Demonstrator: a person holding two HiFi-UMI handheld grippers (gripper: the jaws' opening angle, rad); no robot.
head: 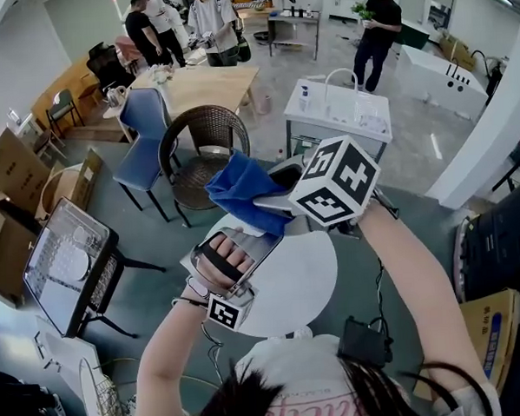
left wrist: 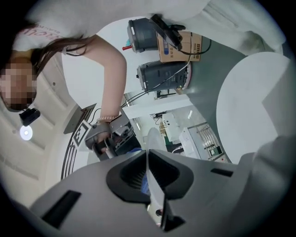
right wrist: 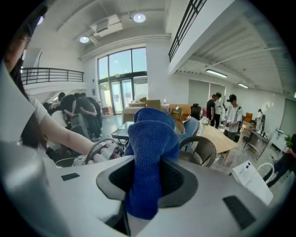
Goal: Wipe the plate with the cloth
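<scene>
1. Two hand-held grippers meet mid-frame in the head view, above grey-green floor. At far left a black-framed stand (head: 72,266) carries a wire tray, well apart from them.
2. One hand holds the left gripper (left wrist: 148,159), its jaws narrowed onto the rim of the plate (left wrist: 155,192). In the left gripper view the plate shows edge-on as a thin pale sliver. Its long line runs straight out from the jaws, away from the camera.
3. Under that gripper in the head view spreads a white round surface (head: 308,287). I cannot tell whether it is the plate's face or a tabletop.
4. The cloth (head: 240,188), blue and bunched, pokes out leftward from the right gripper (head: 279,203), whose jaws are closed on it. It hangs just above the left gripper.
5. Beyond the cloth stand a blue chair (head: 143,139) and a wicker chair (head: 203,145), both near. A cardboard box (head: 497,338) sits at the right edge, with open floor between it and the grippers.
</scene>
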